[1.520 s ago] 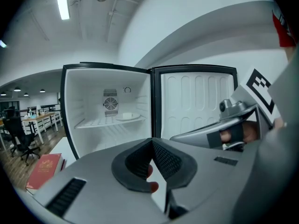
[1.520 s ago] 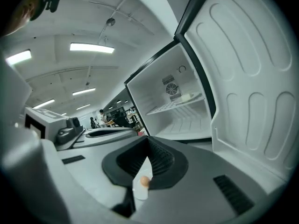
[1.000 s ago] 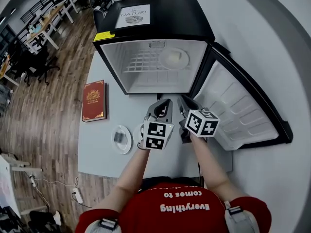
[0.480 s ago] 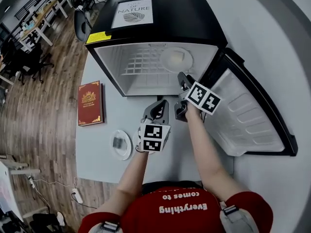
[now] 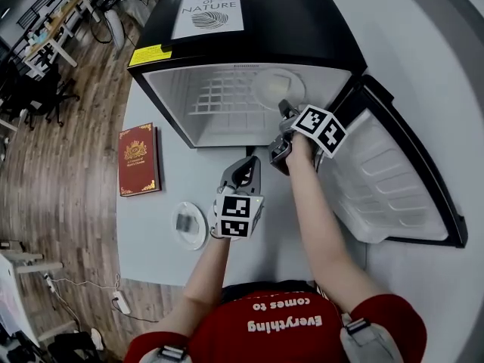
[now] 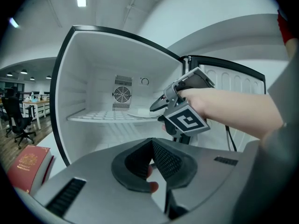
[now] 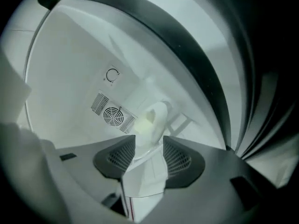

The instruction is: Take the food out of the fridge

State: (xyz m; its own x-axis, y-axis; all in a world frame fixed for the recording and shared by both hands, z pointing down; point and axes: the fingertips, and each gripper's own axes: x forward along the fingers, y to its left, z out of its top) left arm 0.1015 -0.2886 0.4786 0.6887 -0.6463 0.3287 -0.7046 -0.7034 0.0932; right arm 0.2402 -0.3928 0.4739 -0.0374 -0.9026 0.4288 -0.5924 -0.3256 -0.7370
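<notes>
Your right claw (image 7: 149, 155) is spreading its jaws, pinching nothing, having moved from above the table (image 5: 147, 237) into the fridge (image 5: 249, 36). It is now lining up on the food (image 7: 145, 121), which is sitting on the shelf. Your left claw (image 6: 150, 158) is waiting, pressed together and empty. The grasp is coming next.

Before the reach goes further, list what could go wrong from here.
1. The jaws of the right gripper are opening, nothing pressed between them; a pinch on the rim alone may tilt the white plate on the wire shelf and slide the pale food off.
2. The left gripper hovers just before the fridge, where a withdrawn plate could strike it.
3. A backward pull could bump the open fridge door beside the right arm.
</notes>
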